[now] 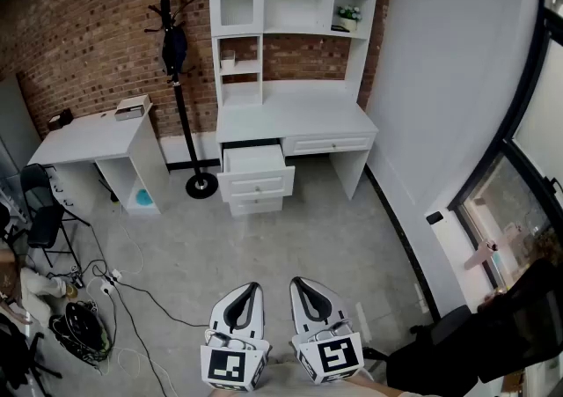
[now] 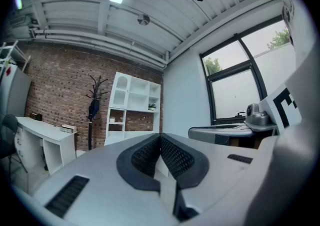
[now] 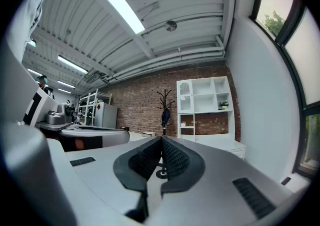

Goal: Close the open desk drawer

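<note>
Closing step in hand: only the approach; the open drawer (image 1: pixel 254 161) stands pulled out of the white desk (image 1: pixel 295 115), well apart from both grippers.
Drawer place: upper middle of the head view, at the left part of the desk, just under its top.
Next move: in my judgement the person must first cross the floor (image 1: pixel 290 228) toward the desk, then set a gripper against the drawer front and push it straight in.
Left gripper (image 1: pixel 252 288): bottom centre of the frame, jaws pressed together, nothing between them, touching nothing.
Right gripper (image 1: pixel 297 283): just beside the left one, jaws also together, empty.
</note>
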{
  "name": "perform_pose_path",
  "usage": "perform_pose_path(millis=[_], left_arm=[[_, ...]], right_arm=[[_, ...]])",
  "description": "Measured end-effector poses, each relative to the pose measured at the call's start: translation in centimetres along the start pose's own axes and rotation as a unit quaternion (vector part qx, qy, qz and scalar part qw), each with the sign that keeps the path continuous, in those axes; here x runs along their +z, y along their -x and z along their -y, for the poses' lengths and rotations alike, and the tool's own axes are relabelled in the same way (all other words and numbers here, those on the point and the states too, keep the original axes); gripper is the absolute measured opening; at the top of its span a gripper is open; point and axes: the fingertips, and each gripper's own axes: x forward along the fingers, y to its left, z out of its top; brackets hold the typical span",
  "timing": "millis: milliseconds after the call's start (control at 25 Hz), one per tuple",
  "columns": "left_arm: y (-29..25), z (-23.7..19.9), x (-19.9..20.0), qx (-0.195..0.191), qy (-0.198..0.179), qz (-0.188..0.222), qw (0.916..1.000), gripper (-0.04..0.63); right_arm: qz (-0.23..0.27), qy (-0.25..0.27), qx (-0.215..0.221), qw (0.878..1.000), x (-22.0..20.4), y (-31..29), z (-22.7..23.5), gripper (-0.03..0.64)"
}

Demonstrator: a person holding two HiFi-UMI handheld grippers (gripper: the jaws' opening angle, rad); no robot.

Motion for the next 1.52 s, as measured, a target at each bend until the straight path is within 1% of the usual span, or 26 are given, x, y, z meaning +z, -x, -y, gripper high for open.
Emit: perform_pose_path(millis=[120,240,480,600,760,880,1080,1200,1320,1520], left_arm=[[-1.3,0.0,-0.4,-0.002,0.000,0.005,1.0000,0.017],[-2.4,0.0,-0.7,0.004,0.001,0.009,0.9999,0.017],[-3.2,0.3,-0.4,0.024,-0.003,0.012,0.9996,0.017],[-3.5,0.4,-0.2,0.030,-0.005,0.020,0.9993,0.017],[-4.0,0.3,-0.5,0.038,-0.009,0.020,0.9990,0.017],[-4.2,-0.5,-1.0,0.050,-0.003,0.014,0.9986,0.017],[-5.1,-2.0,-1.7,0.064,0.007,0.006,0.9979,0.017],[-6.0,-2.7,-2.4,0.062,0.014,0.000,0.9980,0.017],[-7.5,-3.8,-3.0,0.055,0.017,0.000,0.9983,0.017],[-11.2,-6.6,-3.3,0.043,0.022,-0.003,0.9988,0.017]], right_arm=[[0.008,0.016,-0.008,1.000,0.0,-0.4,0.9,0.028],[0.018,0.027,-0.005,0.999,0.1,-1.0,1.9,0.028],[0.032,0.016,0.003,0.999,0.2,-1.4,3.9,0.028],[0.041,0.014,0.015,0.999,0.3,-1.7,4.5,0.028],[0.057,-0.010,0.023,0.998,0.2,-1.8,5.5,0.028],[0.042,-0.011,0.025,0.999,-1.1,-1.8,6.6,0.028],[0.030,-0.002,0.026,0.999,-1.9,-2.9,7.7,0.028],[0.017,0.000,0.026,1.000,-2.8,-4.0,8.0,0.028],[0.016,0.006,0.024,1.000,-3.2,-5.7,8.4,0.028],[0.007,0.006,0.018,1.000,-3.8,-10.3,9.3,0.028]])
